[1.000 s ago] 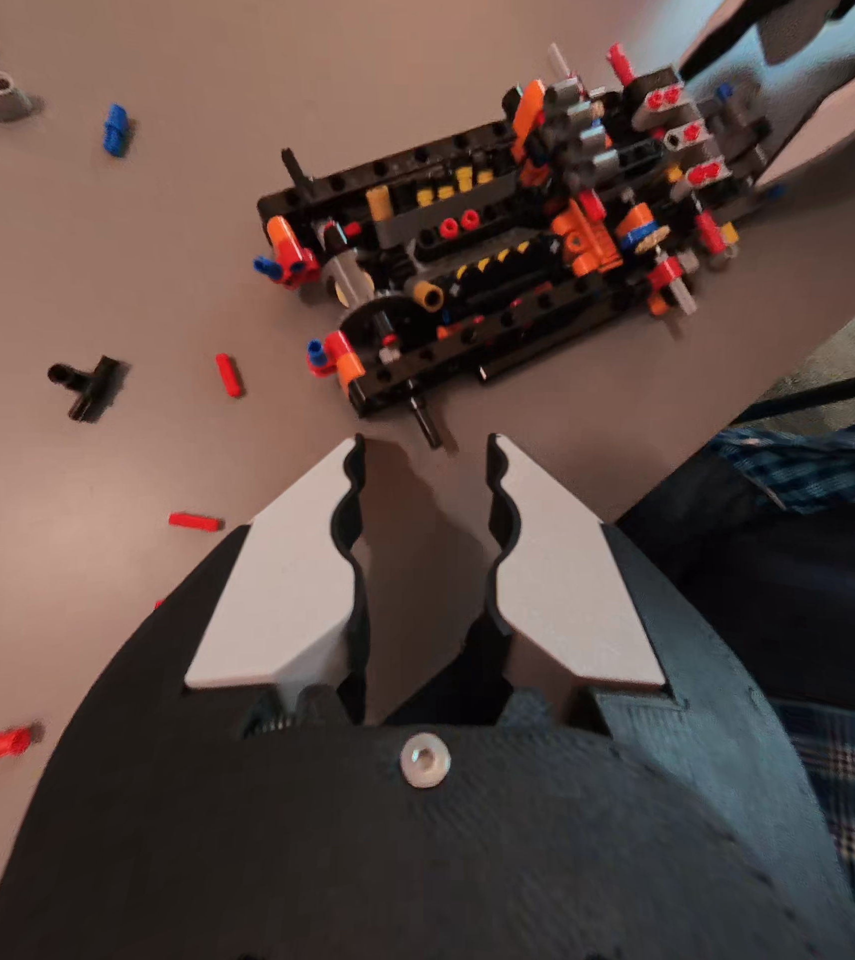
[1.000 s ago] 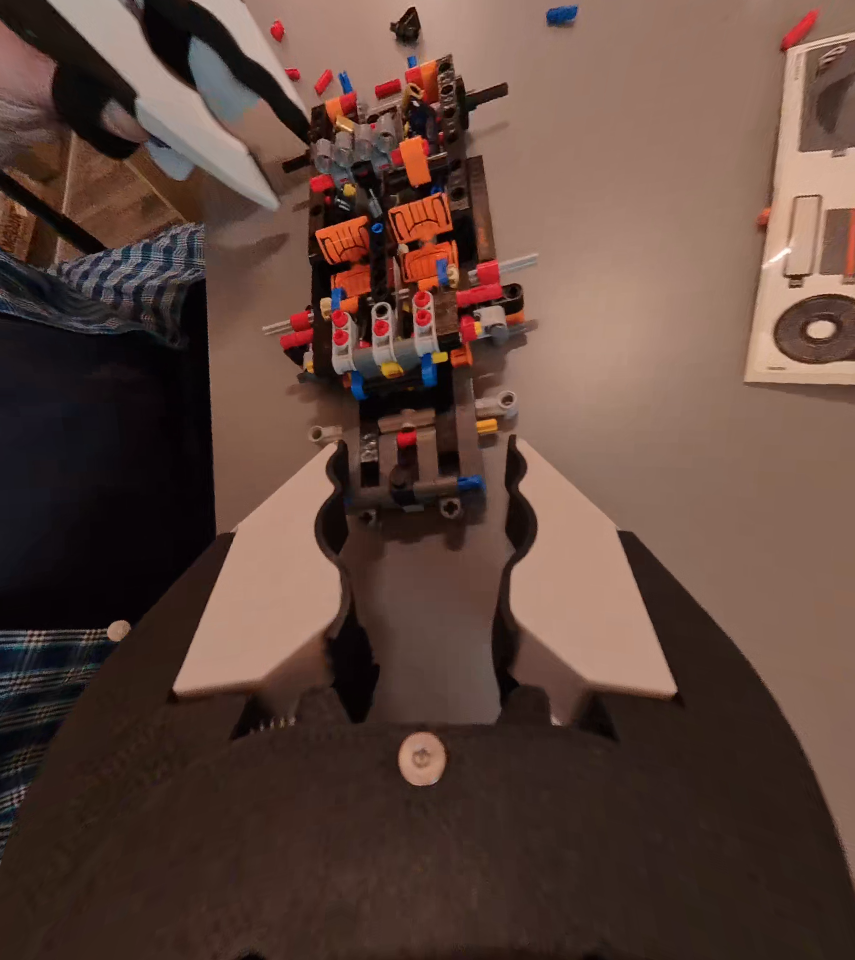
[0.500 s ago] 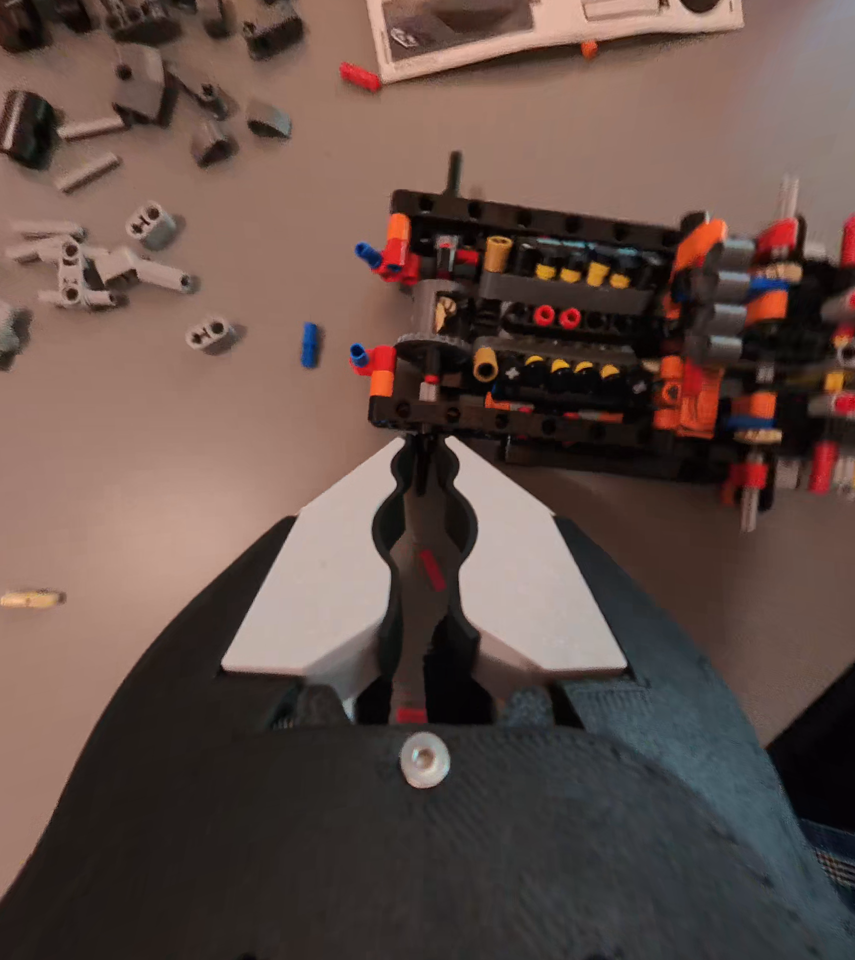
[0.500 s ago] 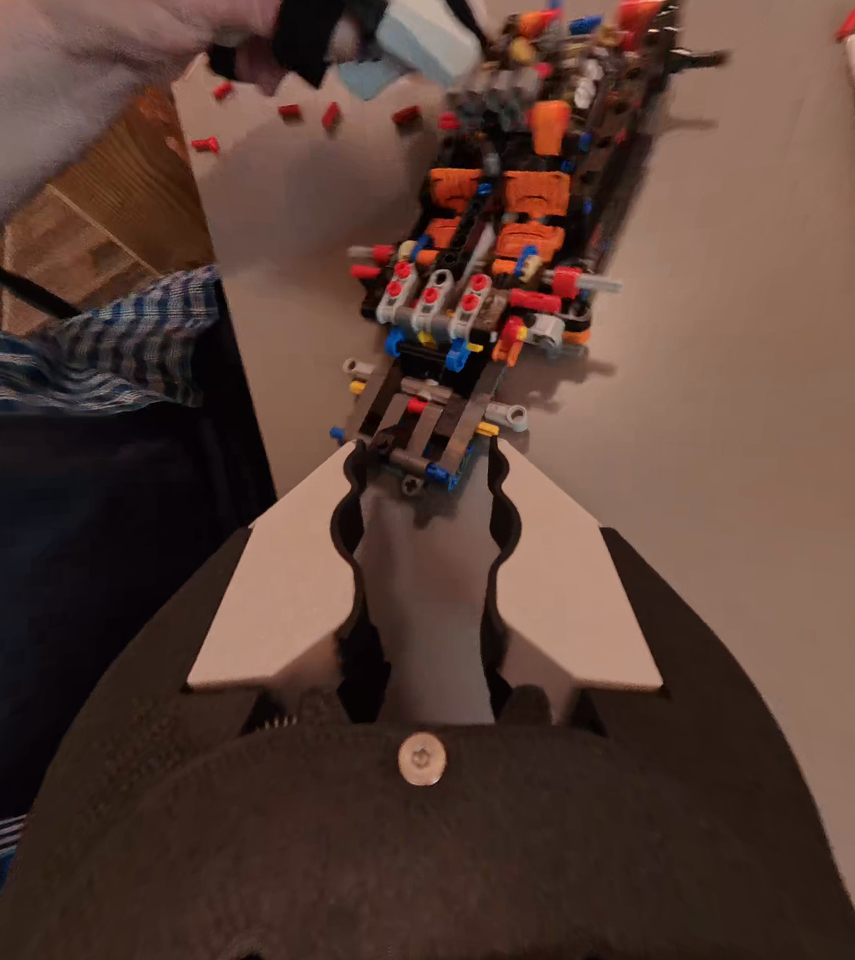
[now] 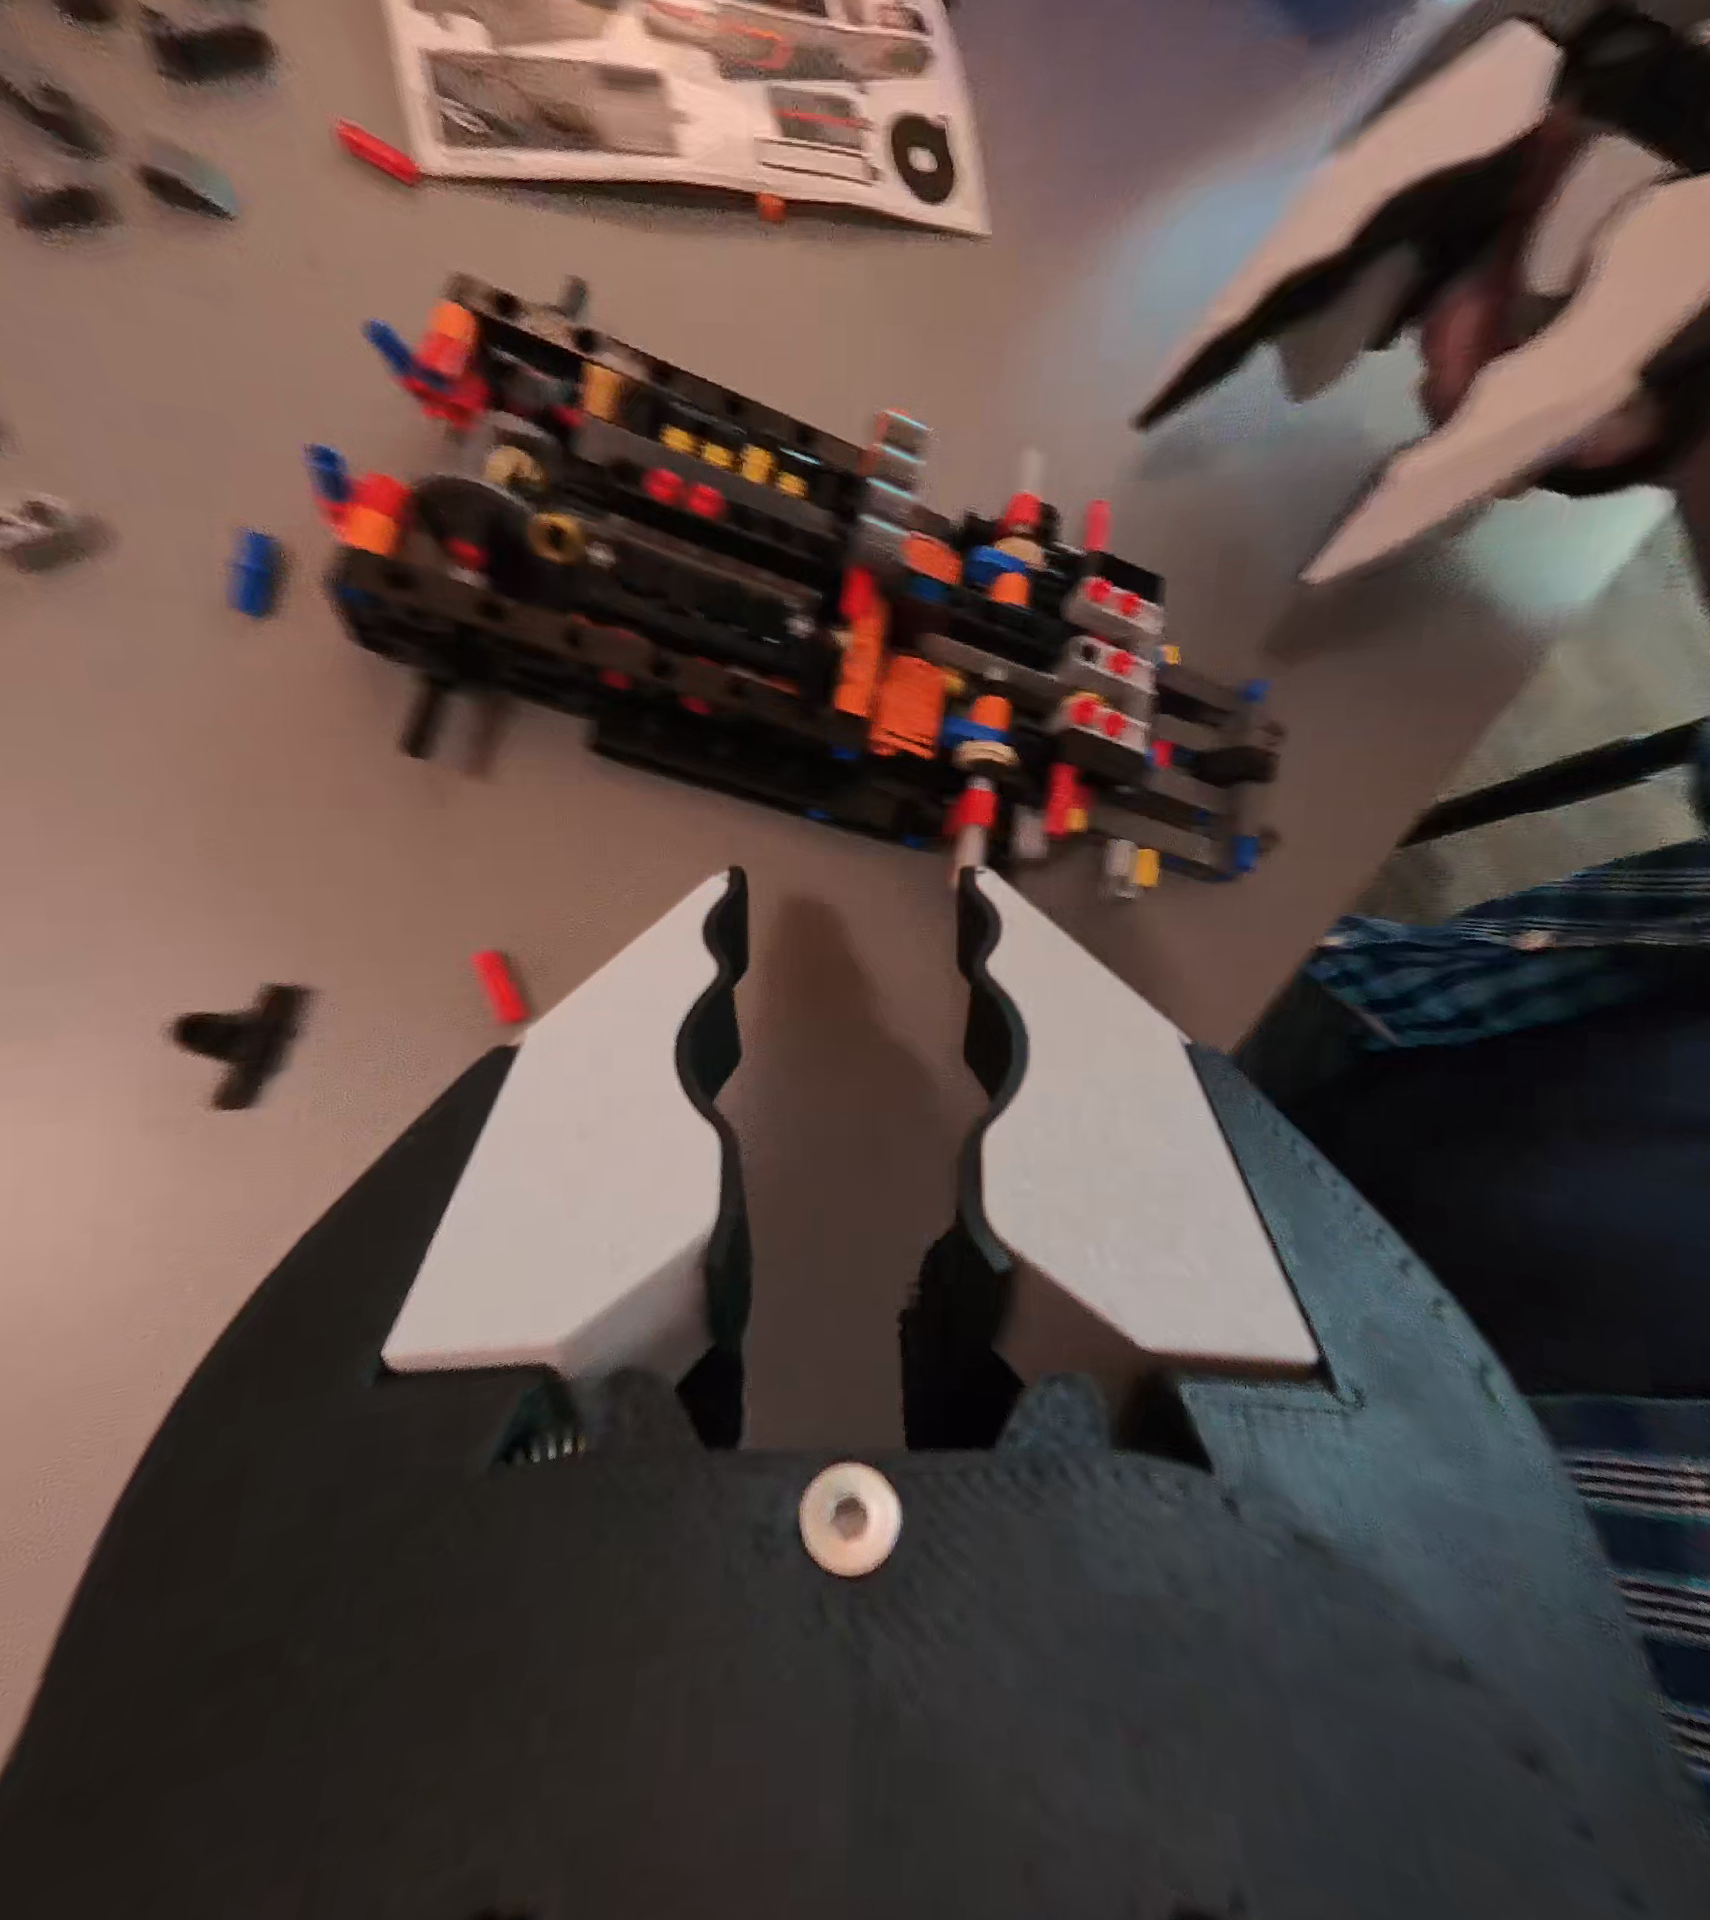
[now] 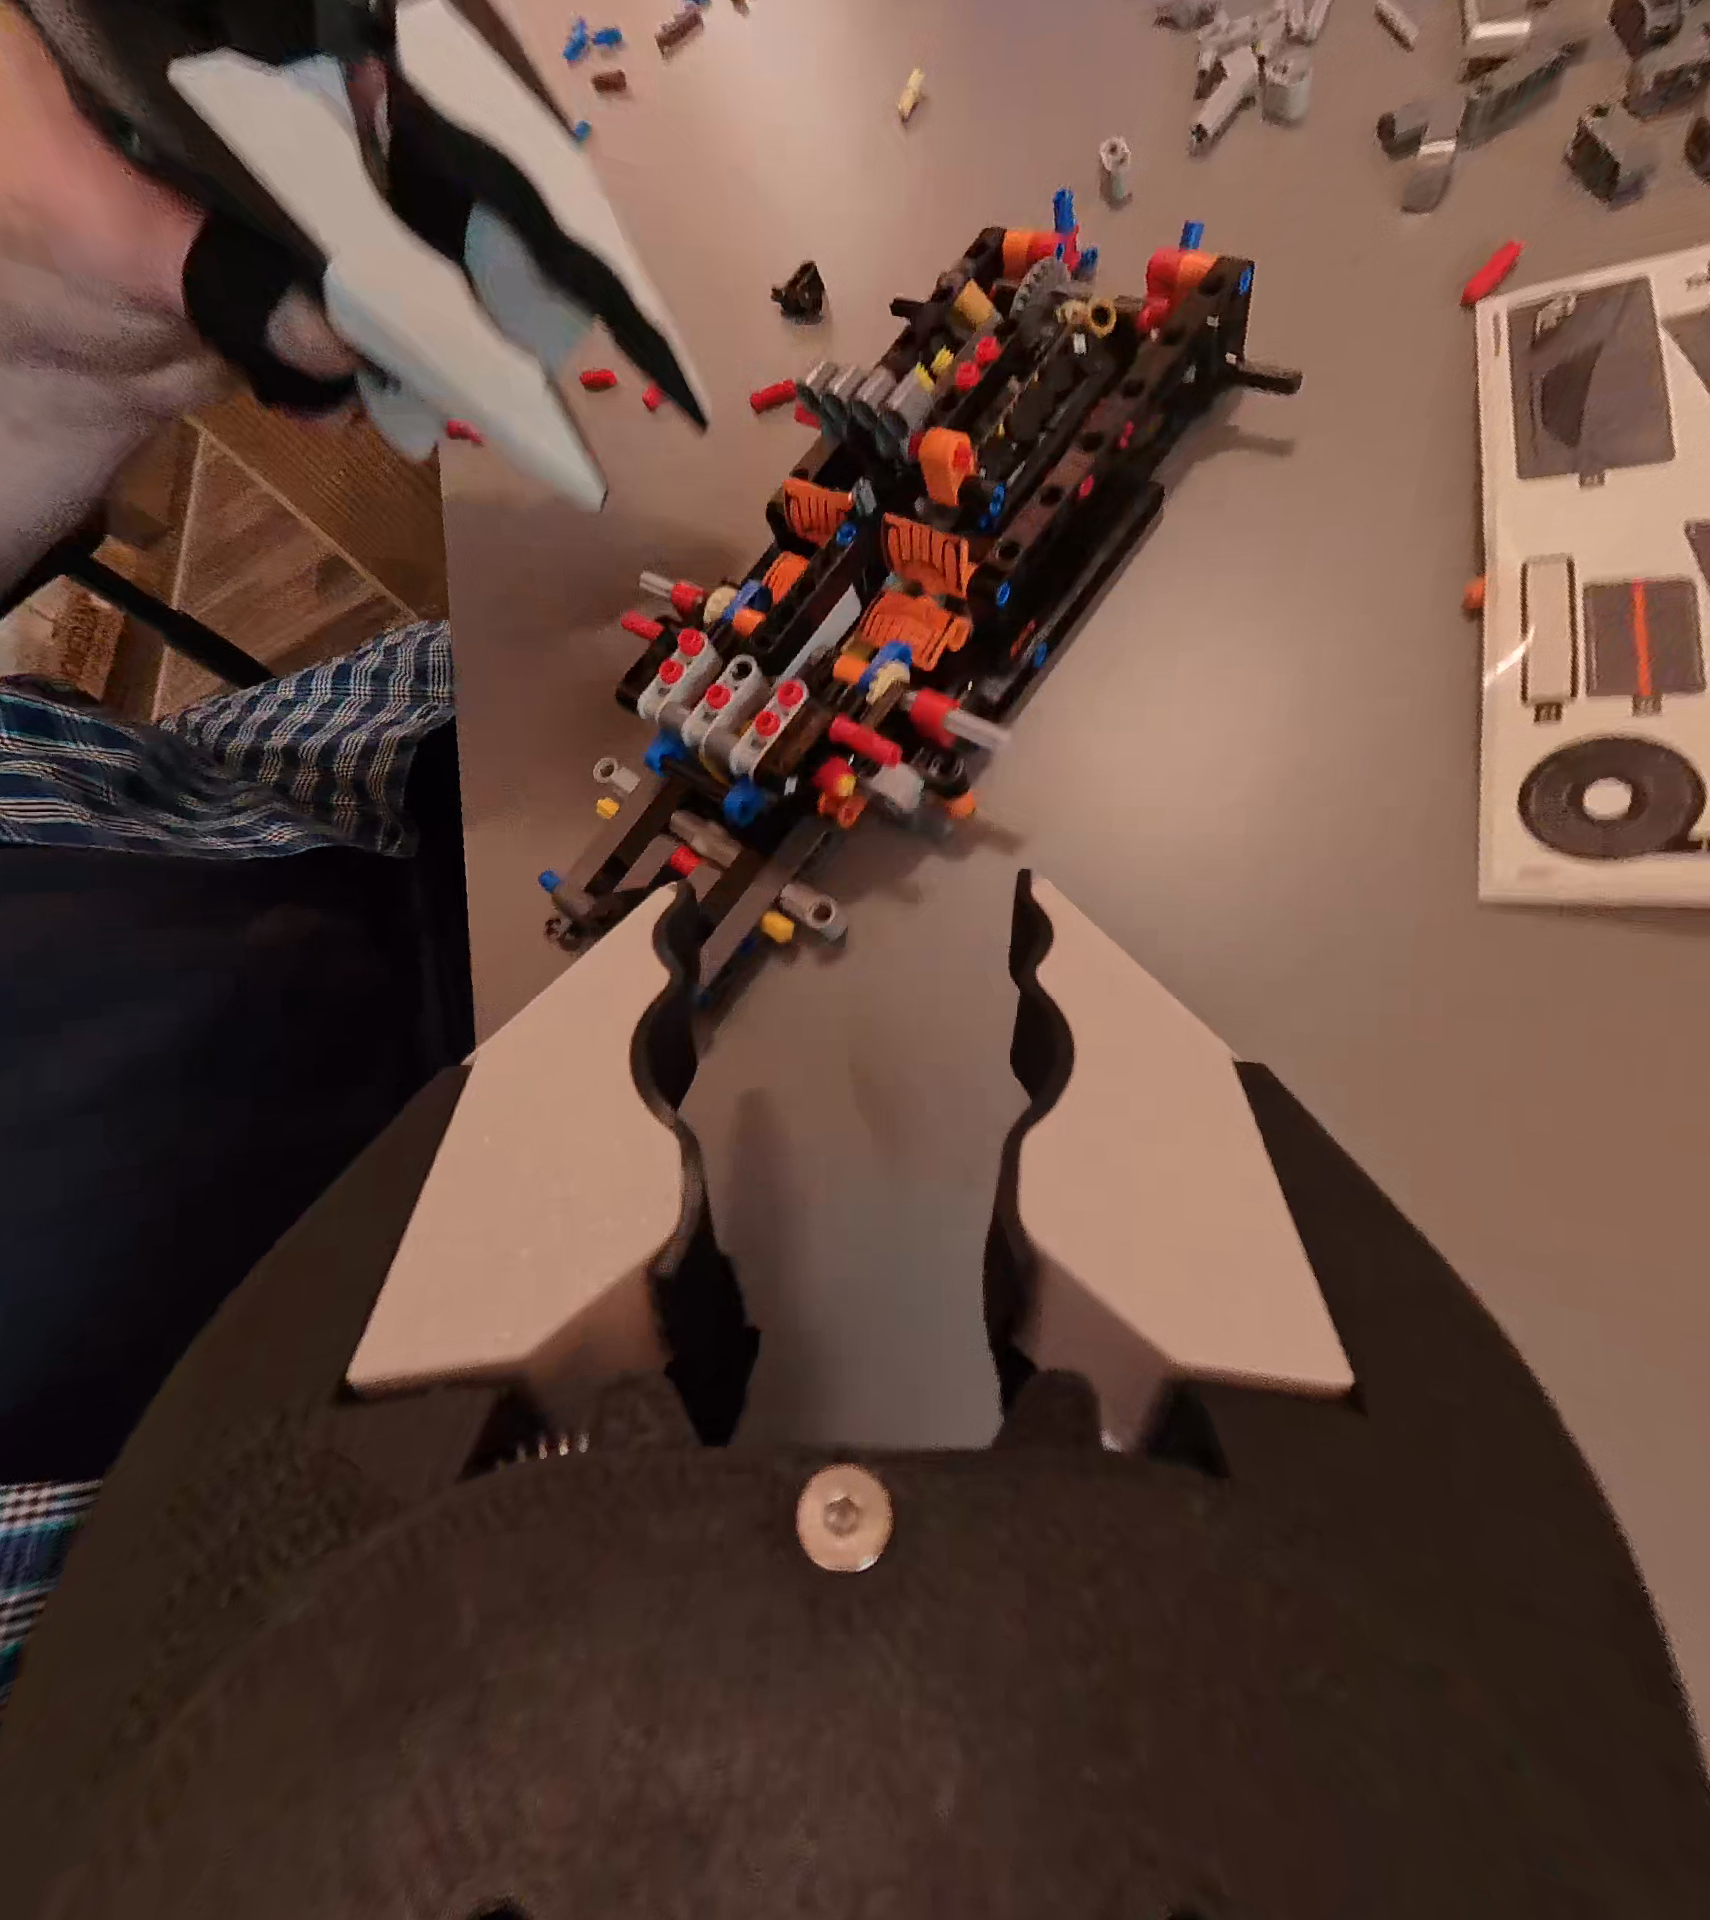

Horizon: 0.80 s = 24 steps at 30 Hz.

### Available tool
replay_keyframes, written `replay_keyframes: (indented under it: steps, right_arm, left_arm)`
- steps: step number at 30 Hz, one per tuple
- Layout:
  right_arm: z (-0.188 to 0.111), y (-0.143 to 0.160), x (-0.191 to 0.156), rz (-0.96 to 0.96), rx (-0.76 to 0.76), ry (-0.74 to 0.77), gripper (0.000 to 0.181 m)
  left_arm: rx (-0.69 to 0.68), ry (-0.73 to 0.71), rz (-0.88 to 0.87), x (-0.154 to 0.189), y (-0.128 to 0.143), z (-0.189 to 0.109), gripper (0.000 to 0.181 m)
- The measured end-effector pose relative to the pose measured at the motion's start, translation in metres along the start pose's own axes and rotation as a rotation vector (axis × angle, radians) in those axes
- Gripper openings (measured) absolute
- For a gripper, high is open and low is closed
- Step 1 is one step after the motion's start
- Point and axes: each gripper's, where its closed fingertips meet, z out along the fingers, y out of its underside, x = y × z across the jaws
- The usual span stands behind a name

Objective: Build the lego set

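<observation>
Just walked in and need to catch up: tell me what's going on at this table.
A person is building a Lego vehicle chassis with a hand-held gripper in each hand. Right now neither holds anything: the left hand-held gripper and the right hand-held gripper are both open, just short of the chassis. It lies on the grey table beside a sticker sheet, with loose pieces scattered around.

- Grey table (image 6: pixel 1350 1143) filling most of both views.
- Wooden shelving (image 6: pixel 290 561) at left of the right wrist view, beyond the table edge.
- Plaid shirt (image 6: pixel 207 748) over dark clothing (image 5: pixel 1516 1195), at each view's side.
</observation>
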Motion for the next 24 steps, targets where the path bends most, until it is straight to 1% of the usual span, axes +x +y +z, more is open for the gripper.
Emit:
replay_keyframes:
  steps: [1, 5, 8, 12, 15, 16, 17, 19, 20, 22, 24]
  right_arm:
    - [0.004, -0.004, 0.002, -0.015, 0.002, -0.016, 0.057]
    - [0.022, -0.016, 0.007, -0.013, -0.013, -0.083, 0.06]
    - [0.036, -0.017, 0.003, -0.007, -0.041, -0.133, 0.059]
    - [0.041, -0.017, 0.0, 0.002, -0.052, -0.097, 0.057]
    - [0.044, -0.014, -0.006, 0.014, -0.084, -0.087, 0.055]
    - [0.044, -0.016, -0.009, 0.012, -0.078, -0.098, 0.055]
    - [0.043, -0.019, -0.011, 0.017, -0.074, -0.113, 0.054]
    - [0.037, -0.028, 0.0, 0.002, -0.056, -0.088, 0.052]
    - [0.034, -0.035, 0.008, -0.011, -0.044, -0.069, 0.05]
    - [0.029, -0.052, 0.027, -0.036, -0.037, -0.036, 0.05]
    - [0.032, -0.073, 0.046, -0.093, -0.028, -0.009, 0.05]
  left_arm:
    - [0.008, 0.027, -0.003, 0.01, 0.003, 0.003, 0.04]
    - [0.009, 0.052, 0.009, 0.029, 0.009, 0.022, 0.043]
    - [0.015, 0.043, 0.029, 0.03, 0.006, 0.032, 0.038]
    - [0.002, 0.035, 0.047, 0.023, 0.005, 0.034, 0.034]
    - [-0.001, 0.045, 0.049, 0.016, 0.006, 0.026, 0.032]
    - [-0.014, 0.042, 0.04, 0.012, 0.009, 0.024, 0.027]
    - [-0.027, 0.033, 0.037, 0.007, 0.011, 0.021, 0.028]
    - [-0.027, 0.038, 0.05, 0.0, 0.009, 0.013, 0.033]
    - [-0.025, 0.032, 0.053, -0.005, 0.005, 0.007, 0.037]
    - [0.023, 0.014, 0.077, -0.017, -0.013, -0.006, 0.034]
    - [0.04, 0.0, 0.106, -0.031, -0.033, -0.017, 0.034]
